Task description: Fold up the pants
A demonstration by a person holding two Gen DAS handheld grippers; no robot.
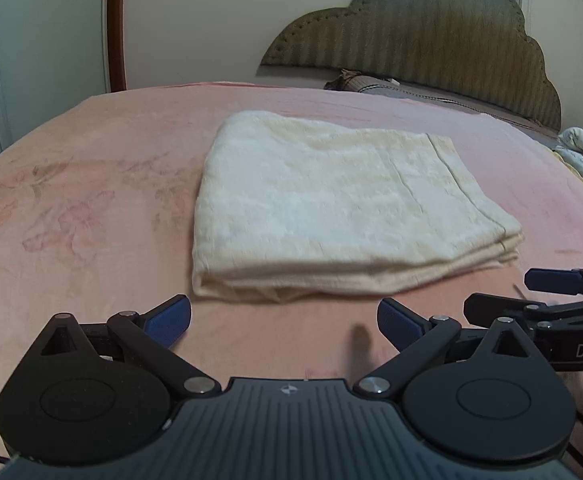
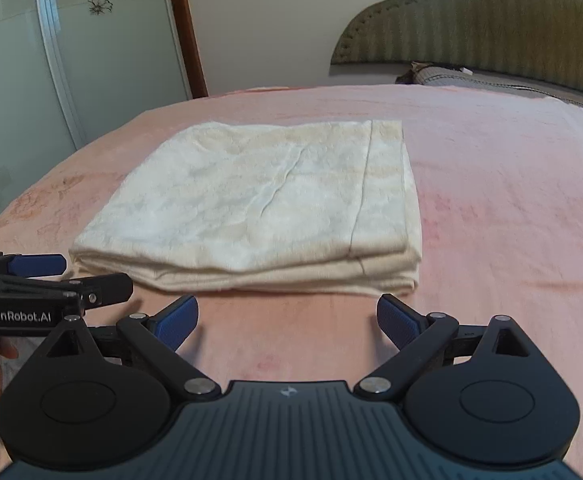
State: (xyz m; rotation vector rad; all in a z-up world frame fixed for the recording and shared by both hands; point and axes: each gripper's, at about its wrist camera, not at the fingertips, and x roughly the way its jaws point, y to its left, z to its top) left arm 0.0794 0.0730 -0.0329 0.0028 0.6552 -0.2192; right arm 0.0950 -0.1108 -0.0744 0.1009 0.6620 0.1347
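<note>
Pants [image 1: 323, 204] lie folded into a thick cream rectangle in the middle of the bed [image 1: 91, 184], on the pink blanket, stacked edges facing the claws. Left claw [image 1: 283, 322] spread wide, nothing between its fingers, hovering just short of the near edge. Right claw [image 2: 287, 320] also spread wide and empty, just beside the left one.

Fold looks about done, so the risks are small. A claw tip dragging across the near edge could snag the top layer and peel the stack open. The layers at the right corner sit slightly uneven and would splay at a nudge. The soft blanket may bunch under any push and skew the pile. The two claws are close enough to bump.

Containers: none in view, nothing to hold anything.
</note>
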